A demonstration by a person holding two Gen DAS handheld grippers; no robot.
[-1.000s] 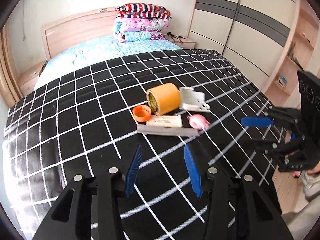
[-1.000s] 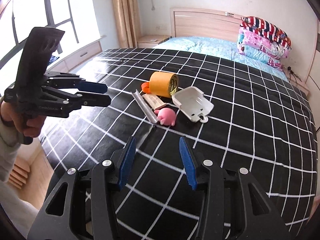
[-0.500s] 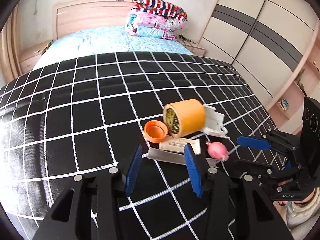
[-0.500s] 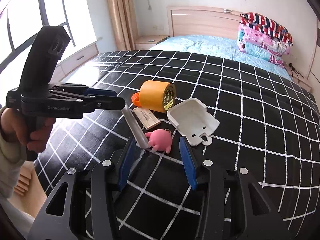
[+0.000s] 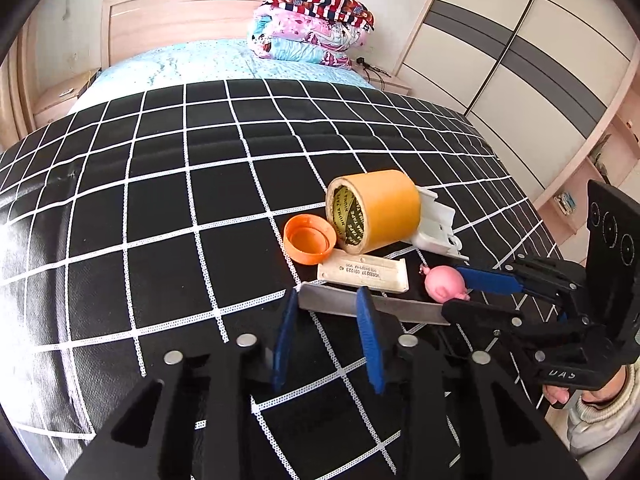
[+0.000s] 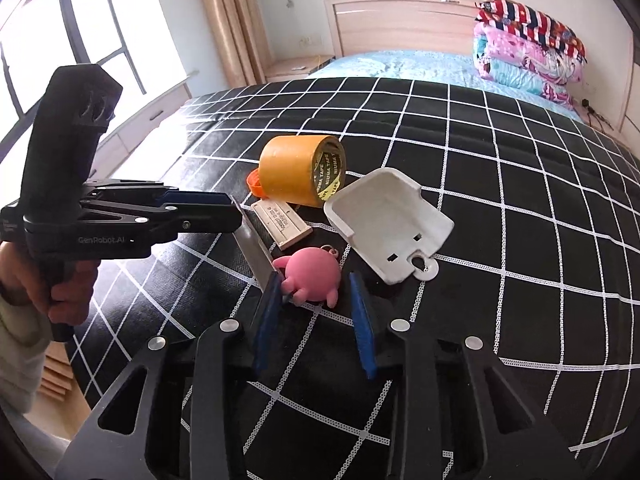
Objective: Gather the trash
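A small pile lies on the black checked cover [image 5: 160, 200]: an orange tape roll [image 5: 376, 212], an orange cap [image 5: 310, 240], a white plastic tray [image 5: 438, 224], a printed beige slat [image 5: 364, 274], a grey strip [image 5: 404, 310] and a pink pig toy [image 6: 316, 272]. My left gripper [image 5: 326, 293] straddles the strip's left end, its jaws closing, pads not pressing. My right gripper [image 6: 314, 277] has the pig between its closing jaws, with a gap still showing on the right side. Each gripper shows in the other's view: the right gripper [image 5: 460, 296], the left gripper [image 6: 234, 214].
The bed fills both views, with a wooden headboard [image 5: 180, 12] and stacked folded blankets [image 5: 312, 28] at the far end. A wardrobe [image 5: 520, 60] stands to the right, a window [image 6: 80, 40] and drawers to the left. The bed's near edge runs beside the person's hand [image 6: 60, 288].
Both grippers have come down and forward to the pile and their jaws have narrowed. The left now straddles the grey strip, the right the pink pig.
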